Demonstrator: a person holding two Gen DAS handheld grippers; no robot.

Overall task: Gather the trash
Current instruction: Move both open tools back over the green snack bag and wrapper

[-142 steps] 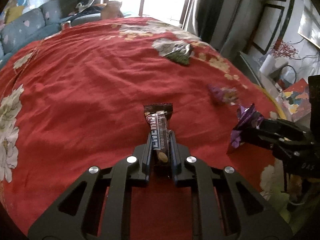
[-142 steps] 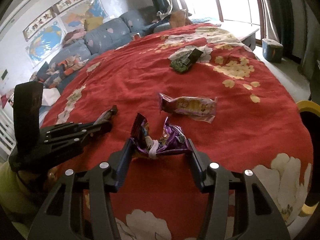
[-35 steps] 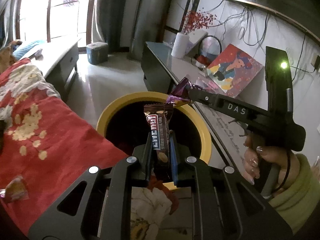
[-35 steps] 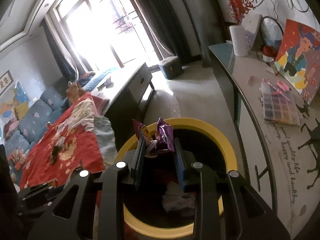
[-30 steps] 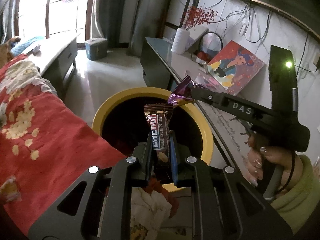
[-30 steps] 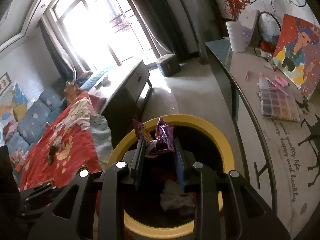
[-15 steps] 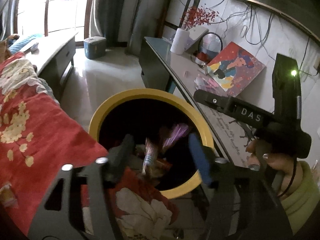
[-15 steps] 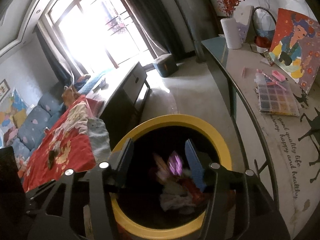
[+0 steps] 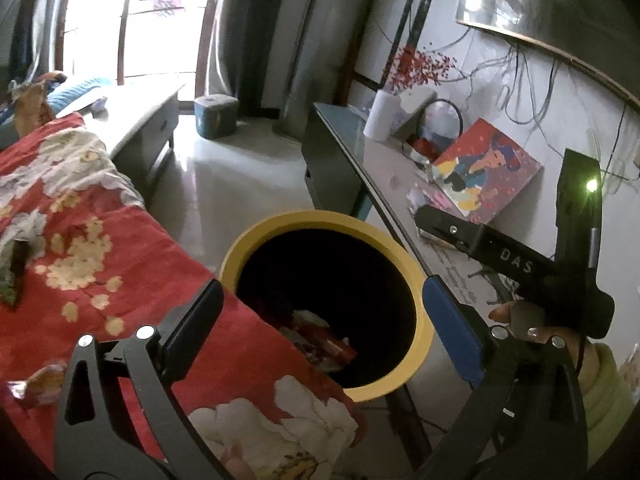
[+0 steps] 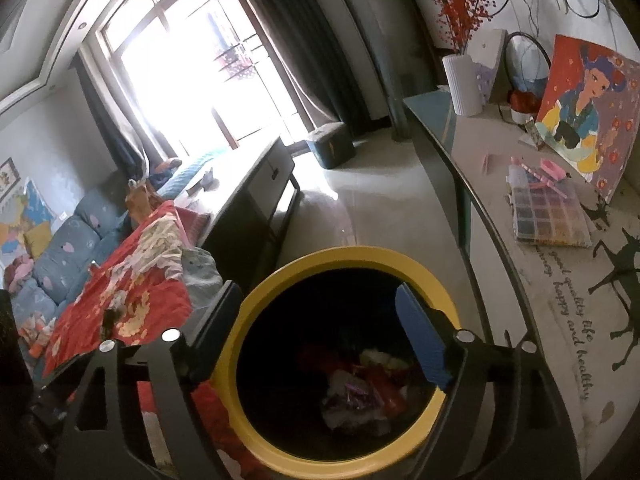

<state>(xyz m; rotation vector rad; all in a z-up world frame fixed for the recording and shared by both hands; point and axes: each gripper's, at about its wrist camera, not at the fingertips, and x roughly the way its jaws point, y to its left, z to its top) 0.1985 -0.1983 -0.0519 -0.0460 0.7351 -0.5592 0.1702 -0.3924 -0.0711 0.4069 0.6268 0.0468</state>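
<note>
A yellow-rimmed black trash bin (image 9: 240, 240) stands between the red floral bed and a side table; it also shows in the right wrist view (image 10: 360, 254). Several wrappers (image 10: 360, 384) lie at its bottom, also seen in the left wrist view (image 9: 320, 344). My left gripper (image 9: 324, 320) is open and empty above the bin. My right gripper (image 10: 320, 328) is open and empty over the bin mouth; its body shows in the left wrist view (image 9: 500, 256). A wrapper (image 9: 36, 380) and a dark wrapper (image 9: 16, 268) lie on the bed.
The red floral bedspread (image 9: 120, 264) borders the bin on the left. A grey side table (image 10: 540, 264) with a painting (image 10: 588, 112), bead box and white vase (image 10: 464, 84) is on the right. A low cabinet (image 10: 256, 200) and sofa (image 10: 68, 248) stand farther back.
Both grippers carried wrappers from the bed to the bin, then opened. The chocolate bar and the purple wrapper dropped into the bin. Both grippers are now wide open.
</note>
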